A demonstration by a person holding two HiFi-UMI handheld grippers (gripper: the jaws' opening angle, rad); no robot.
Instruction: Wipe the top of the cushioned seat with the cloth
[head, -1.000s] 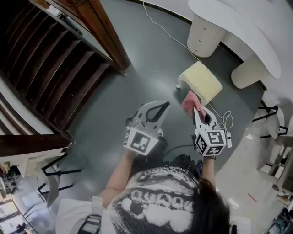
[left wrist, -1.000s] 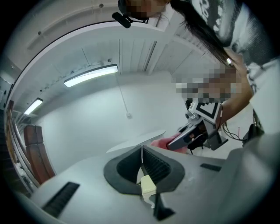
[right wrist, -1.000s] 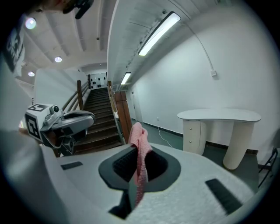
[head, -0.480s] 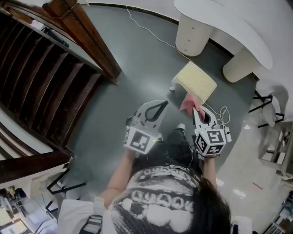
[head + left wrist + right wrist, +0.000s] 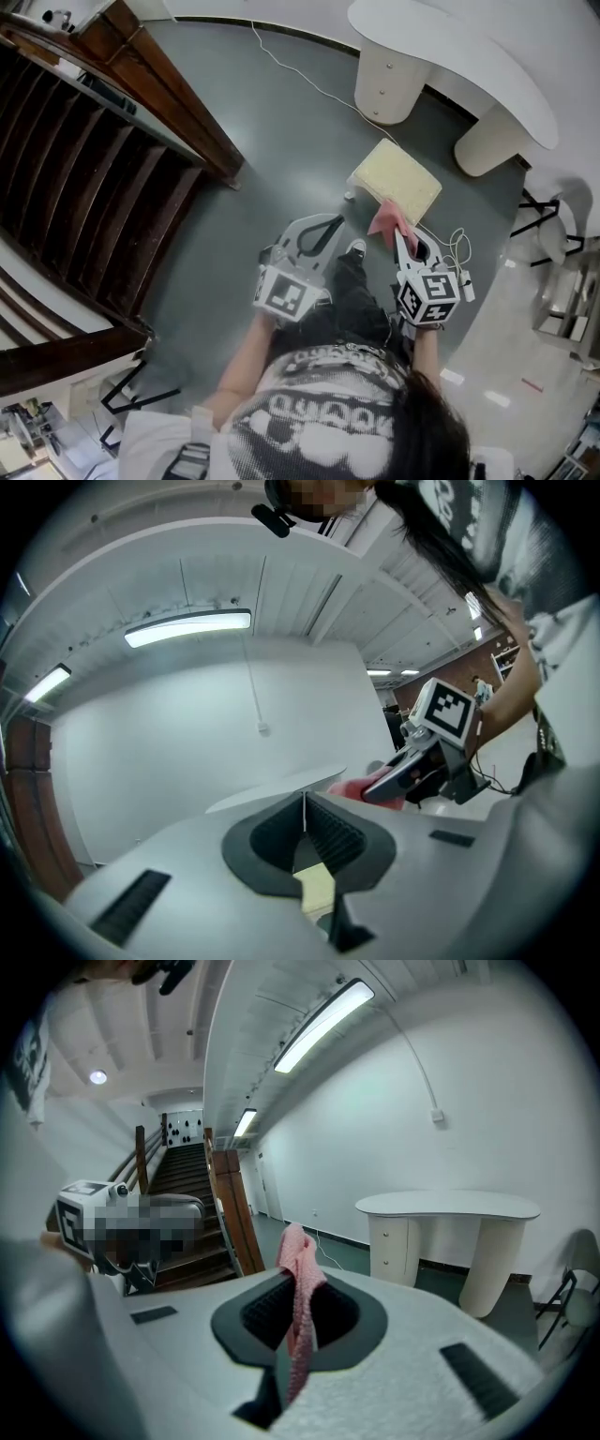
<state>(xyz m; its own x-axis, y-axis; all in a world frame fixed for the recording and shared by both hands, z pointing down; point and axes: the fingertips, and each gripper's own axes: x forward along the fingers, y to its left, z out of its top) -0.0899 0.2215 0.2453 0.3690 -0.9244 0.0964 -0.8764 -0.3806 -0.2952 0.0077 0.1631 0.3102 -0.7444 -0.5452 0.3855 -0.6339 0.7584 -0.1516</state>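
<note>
From my remote station I log a wooden staircase [image 5: 84, 159] at left, a white desk [image 5: 450, 56] at upper right, and the cream cushioned seat [image 5: 396, 181] standing on the grey floor [image 5: 272, 122] just in front of the desk. The left gripper [image 5: 330, 219] has its jaws pressed together on nothing. The right gripper [image 5: 401, 236] pinches the pink cloth [image 5: 386, 220] between its jaws, with the cloth hanging in the air near the seat's near edge.
</note>
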